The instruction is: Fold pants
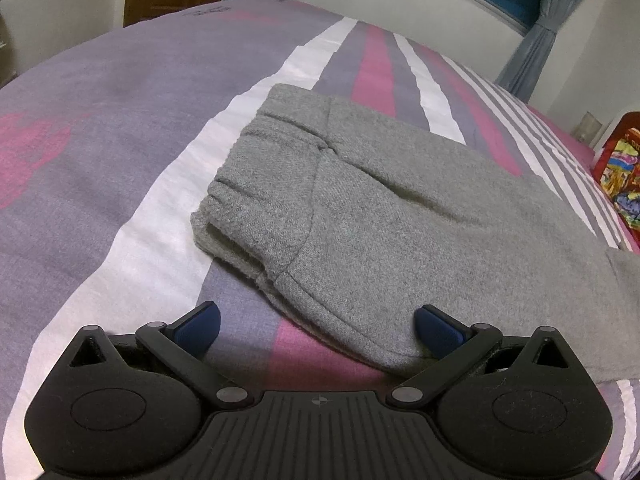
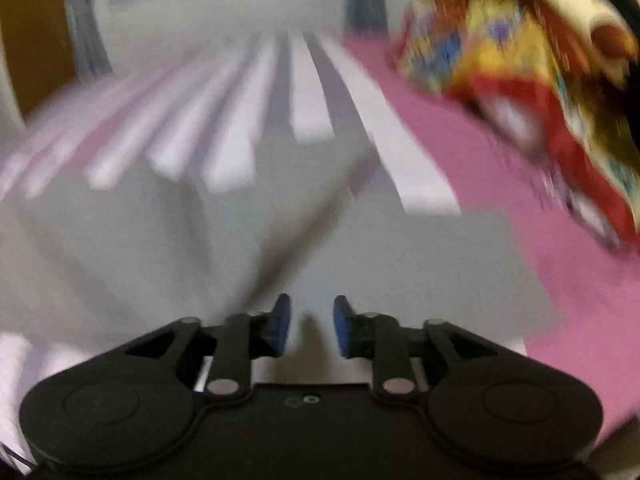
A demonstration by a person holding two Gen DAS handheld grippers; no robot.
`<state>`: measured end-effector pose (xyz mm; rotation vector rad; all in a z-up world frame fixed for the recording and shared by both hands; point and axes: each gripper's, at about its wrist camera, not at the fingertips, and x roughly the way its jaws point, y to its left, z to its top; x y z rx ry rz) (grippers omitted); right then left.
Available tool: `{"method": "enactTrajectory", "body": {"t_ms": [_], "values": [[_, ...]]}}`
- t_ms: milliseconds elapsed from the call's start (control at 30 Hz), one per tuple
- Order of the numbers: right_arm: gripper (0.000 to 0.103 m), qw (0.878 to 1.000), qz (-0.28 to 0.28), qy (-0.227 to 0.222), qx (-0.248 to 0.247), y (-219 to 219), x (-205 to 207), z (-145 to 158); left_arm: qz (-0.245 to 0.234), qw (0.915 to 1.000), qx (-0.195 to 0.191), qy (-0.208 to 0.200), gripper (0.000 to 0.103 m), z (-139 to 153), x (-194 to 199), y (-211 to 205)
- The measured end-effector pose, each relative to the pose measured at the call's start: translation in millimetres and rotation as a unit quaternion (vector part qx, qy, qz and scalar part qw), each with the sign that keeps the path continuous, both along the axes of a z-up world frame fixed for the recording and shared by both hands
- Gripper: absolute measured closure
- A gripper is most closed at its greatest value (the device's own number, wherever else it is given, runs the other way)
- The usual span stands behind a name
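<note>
The grey knit pants lie folded lengthwise on the striped purple-and-pink bed, long axis running left-right, just beyond the spread, empty left claw, nearer it than the narrowly parted right claw.

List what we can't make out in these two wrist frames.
- Right wrist view: motion blur smears the grey pants; folds and edges are unreadable.
- Same view: the colourful item at upper right is too blurred to identify.
- Left wrist view: the pants run off the right edge, so the legs are cut off.
- Left wrist view: the left gripper body hides the near bedsheet.
</note>
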<state>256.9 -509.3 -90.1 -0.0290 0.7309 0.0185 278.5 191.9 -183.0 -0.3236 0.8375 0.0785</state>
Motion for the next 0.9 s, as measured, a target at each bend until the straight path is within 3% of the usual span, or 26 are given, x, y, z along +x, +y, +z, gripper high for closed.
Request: {"method": "enactTrajectory", "body": {"t_ms": [67, 167, 233, 267, 300, 500, 533, 567, 600, 633, 667, 733, 800, 900], "values": [[0.061, 0.999, 0.027, 0.004, -0.023, 15, 22, 5, 0.001, 1.0000, 0.001, 0.001, 0.000, 0, 0, -1], [0.059, 0.994, 0.057, 0.034, -0.087, 38, 68, -14, 0.000, 1.0000, 0.000, 0.002, 0.000, 1, 0, 0], [0.068, 0.988, 0.056, 0.056, -0.136, 44, 85, -28, -0.002, 1.0000, -0.002, 0.002, 0.000, 2, 0, 0], [0.081, 0.987, 0.052, 0.063, -0.140, 42, 85, -31, -0.004, 1.0000, -0.002, 0.001, 0.000, 1, 0, 1], [0.097, 0.989, 0.047, 0.074, -0.122, 35, 84, -32, -0.005, 1.0000, -0.002, 0.000, 0.000, 1, 0, 1], [0.098, 0.998, -0.026, 0.059, -0.024, -18, 13, -12, -0.012, 0.9999, 0.000, -0.007, 0.000, 0, -4, 1], [0.097, 0.997, -0.040, 0.071, -0.007, -28, 6, -18, -0.012, 0.9999, 0.001, -0.008, 0.000, -1, -4, 1], [0.094, 0.995, -0.047, 0.088, -0.014, -32, 7, -29, -0.012, 0.9999, 0.001, -0.008, 0.000, -1, -4, 1], [0.085, 0.993, -0.043, 0.108, -0.031, -32, 9, -40, -0.012, 0.9999, 0.001, -0.008, 0.000, -1, -4, 1], [0.082, 0.993, -0.034, 0.104, -0.042, -30, 10, -43, -0.012, 0.9999, 0.000, -0.008, 0.000, -1, -5, 1], [0.080, 0.995, -0.029, 0.083, -0.046, -27, 8, -37, -0.013, 0.9999, 0.000, -0.008, 0.000, 0, -5, 1], [0.054, 0.998, -0.005, 0.027, -0.049, -17, 4, -17, -0.012, 0.9999, 0.001, -0.008, 0.000, -1, -5, 0], [0.055, 0.997, 0.027, -0.004, -0.074, -1, 11, -5, -0.011, 0.9999, 0.001, -0.008, 0.000, -1, -4, 0], [0.056, 0.985, 0.084, 0.001, -0.148, 26, 43, -10, -0.009, 0.9999, 0.003, -0.007, 0.000, -1, -4, -2]]}}
